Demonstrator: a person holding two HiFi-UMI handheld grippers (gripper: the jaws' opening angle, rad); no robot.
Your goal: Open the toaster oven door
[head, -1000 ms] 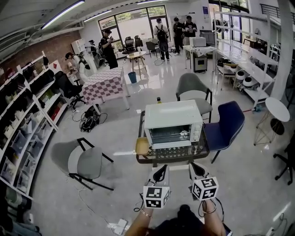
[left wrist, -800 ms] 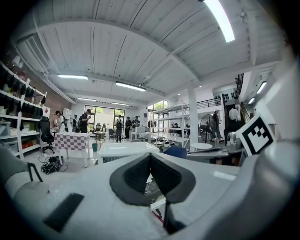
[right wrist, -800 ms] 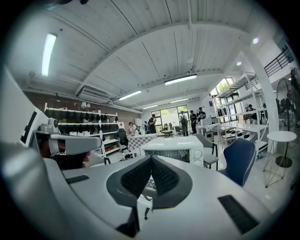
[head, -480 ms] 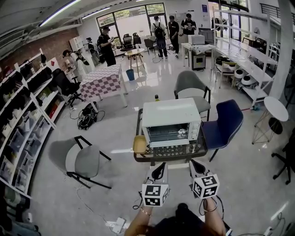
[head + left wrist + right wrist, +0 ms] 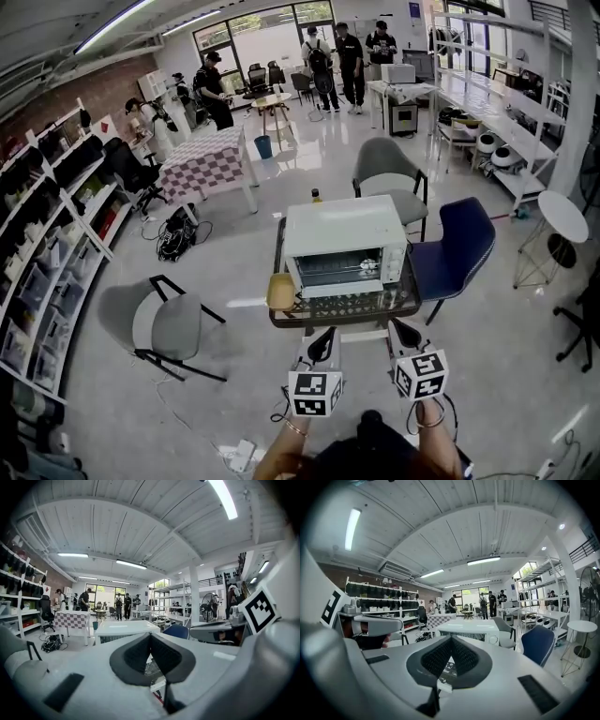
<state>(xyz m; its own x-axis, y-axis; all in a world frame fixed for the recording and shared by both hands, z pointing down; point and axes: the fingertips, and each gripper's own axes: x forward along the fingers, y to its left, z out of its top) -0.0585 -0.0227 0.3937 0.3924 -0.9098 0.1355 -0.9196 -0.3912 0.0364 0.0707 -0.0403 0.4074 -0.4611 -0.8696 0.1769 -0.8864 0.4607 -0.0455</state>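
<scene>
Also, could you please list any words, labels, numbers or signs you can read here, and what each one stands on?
No text here can be read.
Left marker cube and right marker cube: black-and-white square patterns only, no letters.
Toaster oven: control panel markings too small to read.
Blue wall sign: too small to read.

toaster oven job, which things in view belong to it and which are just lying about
Belong: toaster oven, door, left tool, right tool, both shut and empty.
Lying about: yellow dish, bottle, blue chair, grey chair.
</scene>
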